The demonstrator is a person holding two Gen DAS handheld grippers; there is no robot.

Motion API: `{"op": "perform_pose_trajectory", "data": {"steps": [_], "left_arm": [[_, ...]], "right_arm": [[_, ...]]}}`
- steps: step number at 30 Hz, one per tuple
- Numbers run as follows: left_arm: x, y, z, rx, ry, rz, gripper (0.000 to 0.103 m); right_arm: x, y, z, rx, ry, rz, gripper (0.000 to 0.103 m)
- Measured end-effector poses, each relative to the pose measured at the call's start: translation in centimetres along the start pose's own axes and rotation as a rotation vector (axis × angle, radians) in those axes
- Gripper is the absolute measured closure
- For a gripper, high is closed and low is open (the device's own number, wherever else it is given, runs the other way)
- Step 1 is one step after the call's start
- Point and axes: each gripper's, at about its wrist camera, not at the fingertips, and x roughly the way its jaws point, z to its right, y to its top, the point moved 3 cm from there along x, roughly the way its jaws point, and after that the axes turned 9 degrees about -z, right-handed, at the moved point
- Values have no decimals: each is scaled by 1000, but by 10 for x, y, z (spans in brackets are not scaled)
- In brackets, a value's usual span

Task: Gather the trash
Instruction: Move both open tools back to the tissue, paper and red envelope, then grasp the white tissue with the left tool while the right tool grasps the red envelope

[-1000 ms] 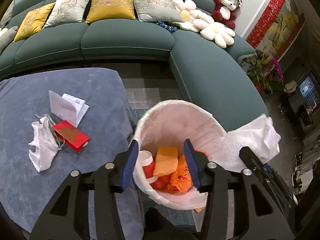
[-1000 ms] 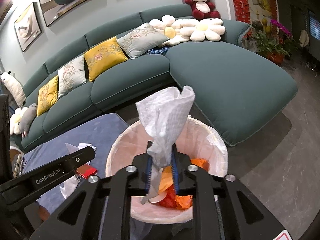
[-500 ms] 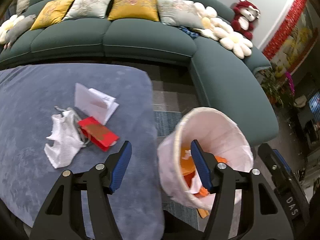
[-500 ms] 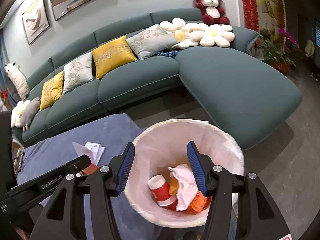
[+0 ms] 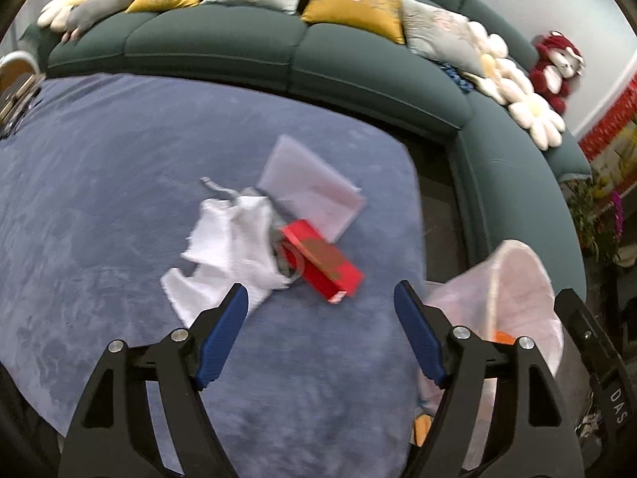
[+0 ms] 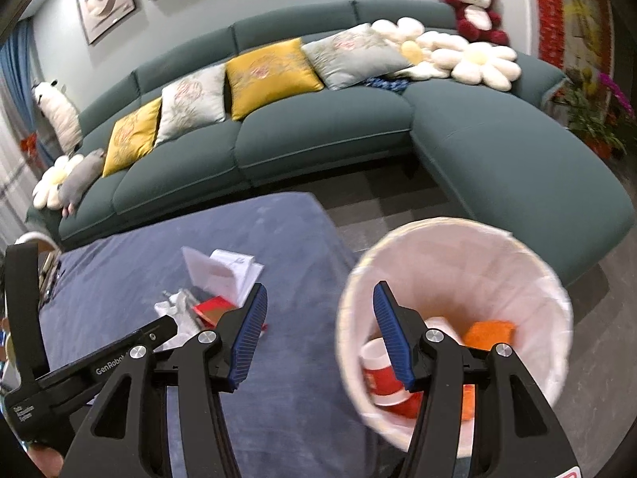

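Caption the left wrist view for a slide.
Open left gripper above red box, white cloth and paper on blue table.

The right tool [image 6: 318,318] hangs empty, jaws apart, between a blue-covered desk [image 6: 119,279] strewn with papers [image 6: 223,273] and a lined waste bin [image 6: 458,255] holding a red cup [image 6: 378,378].

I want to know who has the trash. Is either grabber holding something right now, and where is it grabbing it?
Nothing is held. The left gripper is open over the blue cloth, near the white rag and red box. The right gripper is open and empty beside the bin.
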Motion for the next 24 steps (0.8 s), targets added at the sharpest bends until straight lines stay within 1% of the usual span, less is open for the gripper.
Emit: {"op": "perform_pose_trajectory", "data": {"steps": [6, 12, 20, 21, 23, 24], "left_arm": [[20, 6, -42, -43, 16, -38, 31], [46, 11, -72, -83, 34, -86, 31], [77, 18, -91, -113, 36, -139, 32], [80, 18, -92, -117, 37, -142, 33], [85, 20, -91, -116, 30, -148, 41], [88, 22, -92, -115, 27, -156, 43]], "right_arm": [[37, 2, -36, -42, 30, -63, 49], [78, 6, -73, -103, 47, -115, 49], [134, 13, -105, -181, 45, -185, 49], [141, 14, -108, -193, 40, -192, 49], [152, 17, -112, -203, 33, -202, 49], [157, 18, -114, -206, 31, -206, 49]]}}
